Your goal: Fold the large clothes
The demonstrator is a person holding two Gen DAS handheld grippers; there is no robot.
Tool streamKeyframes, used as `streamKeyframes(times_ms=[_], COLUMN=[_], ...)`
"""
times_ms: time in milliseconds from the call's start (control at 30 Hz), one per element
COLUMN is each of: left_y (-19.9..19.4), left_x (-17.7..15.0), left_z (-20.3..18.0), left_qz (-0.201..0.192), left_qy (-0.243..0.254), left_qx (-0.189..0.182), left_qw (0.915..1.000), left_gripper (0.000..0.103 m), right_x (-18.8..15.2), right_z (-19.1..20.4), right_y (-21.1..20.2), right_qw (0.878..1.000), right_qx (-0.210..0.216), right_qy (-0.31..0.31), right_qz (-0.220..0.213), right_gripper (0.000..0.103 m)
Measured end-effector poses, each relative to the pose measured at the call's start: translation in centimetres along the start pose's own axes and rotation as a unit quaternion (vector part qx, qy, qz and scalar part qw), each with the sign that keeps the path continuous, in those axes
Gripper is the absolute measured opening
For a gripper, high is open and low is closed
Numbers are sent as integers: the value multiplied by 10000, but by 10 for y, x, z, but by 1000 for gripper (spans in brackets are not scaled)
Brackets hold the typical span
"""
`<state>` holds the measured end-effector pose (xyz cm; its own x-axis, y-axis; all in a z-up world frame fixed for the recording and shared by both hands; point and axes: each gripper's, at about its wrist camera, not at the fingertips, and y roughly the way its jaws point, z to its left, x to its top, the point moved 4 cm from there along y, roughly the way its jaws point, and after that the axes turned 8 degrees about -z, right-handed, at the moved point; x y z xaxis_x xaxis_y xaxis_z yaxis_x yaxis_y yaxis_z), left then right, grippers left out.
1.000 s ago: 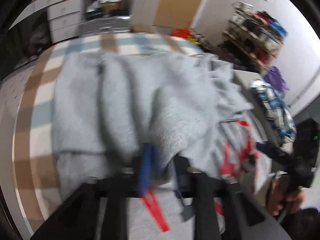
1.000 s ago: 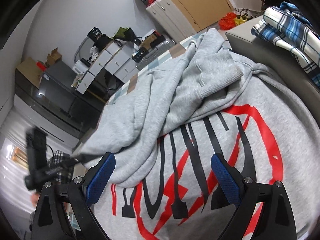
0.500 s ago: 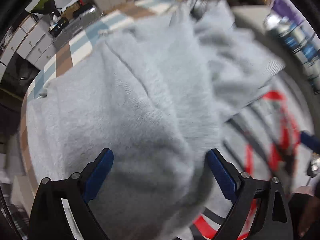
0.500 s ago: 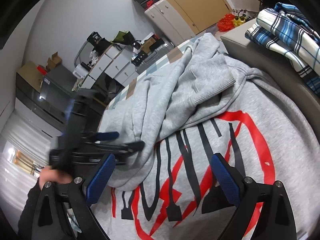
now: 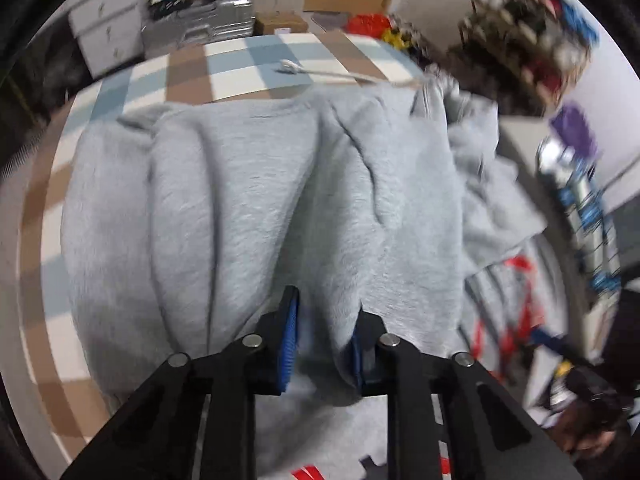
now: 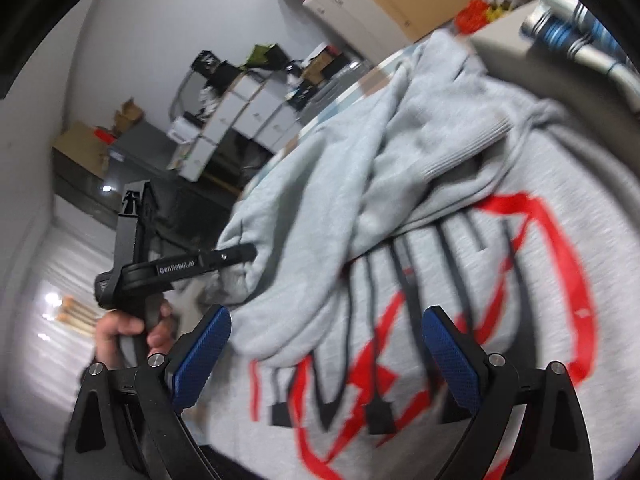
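Note:
A large grey hoodie [image 5: 260, 200] lies spread on a checked cover, with a red and black print [image 6: 440, 320] on its front. One sleeve [image 6: 340, 200] is folded across the body. In the left wrist view my left gripper [image 5: 324, 332] points steeply down. Its jaws are closing, and a ridge of the grey fabric is pinched between the blue pads. The right wrist view shows that same gripper [image 6: 240, 254] biting the edge of the sleeve, a hand [image 6: 120, 332] on its handle. My right gripper [image 6: 326, 344] hovers open over the print, holding nothing.
The checked cover [image 5: 248, 68] shows beyond the hoodie, with a white drawstring [image 5: 320, 74] lying on it. A grey ledge with plaid clothes [image 6: 580, 40] borders the right side. White drawers [image 6: 256, 120] and a cluttered shelf [image 5: 520, 20] stand farther off.
My left gripper opened wide over the bunched grey fabric, came down and has closed onto a fold of it. The right gripper has stayed open and nearly still.

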<state>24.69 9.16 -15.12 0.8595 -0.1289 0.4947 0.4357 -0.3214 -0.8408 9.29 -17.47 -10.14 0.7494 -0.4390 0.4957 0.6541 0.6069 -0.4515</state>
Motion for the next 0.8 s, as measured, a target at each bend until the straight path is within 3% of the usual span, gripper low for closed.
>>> streamKeyframes(times_ms=[167, 300, 333, 433, 467, 500, 567, 667, 800], left_y=[-3, -9, -7, -7, -9, -11, -13, -21, -31], left_x=[3, -1, -1, -3, -3, -2, 0, 1, 0], left_z=[18, 18, 16, 10, 10, 12, 16, 24, 18], left_qz=[-95, -132, -125, -83, -98, -101, -117, -252, -370], left_qy=[-526, -693, -632, -594, -626, -648, -709, -913, -1095], left_qx=[-402, -572, -540, -603, -636, -670, -763, -837, -1058], left_qw=[9978, 9959, 9965, 9964, 9960, 9956, 9945, 9920, 9876], left_gripper=[12, 12, 12, 12, 12, 12, 12, 12, 12], right_x=[-4, -2, -3, -8, -8, -7, -6, 2, 17], right_z=[16, 36, 40, 44, 46, 48, 49, 47, 45], right_y=[30, 67, 81, 109, 112, 113, 111, 90, 53], right_qw=[9997, 9982, 9971, 9935, 9937, 9934, 9888, 9907, 9837], right_qx=[13, -9, -177, -499, -520, -630, -1006, -934, -1096], right_qy=[-37, -125, -235, -341, -377, -538, -887, -974, -1342], right_qz=[233, 582, 695, 968, 917, 791, 657, 178, -486], right_gripper=[97, 87, 86, 63, 51, 31, 6, 5, 5])
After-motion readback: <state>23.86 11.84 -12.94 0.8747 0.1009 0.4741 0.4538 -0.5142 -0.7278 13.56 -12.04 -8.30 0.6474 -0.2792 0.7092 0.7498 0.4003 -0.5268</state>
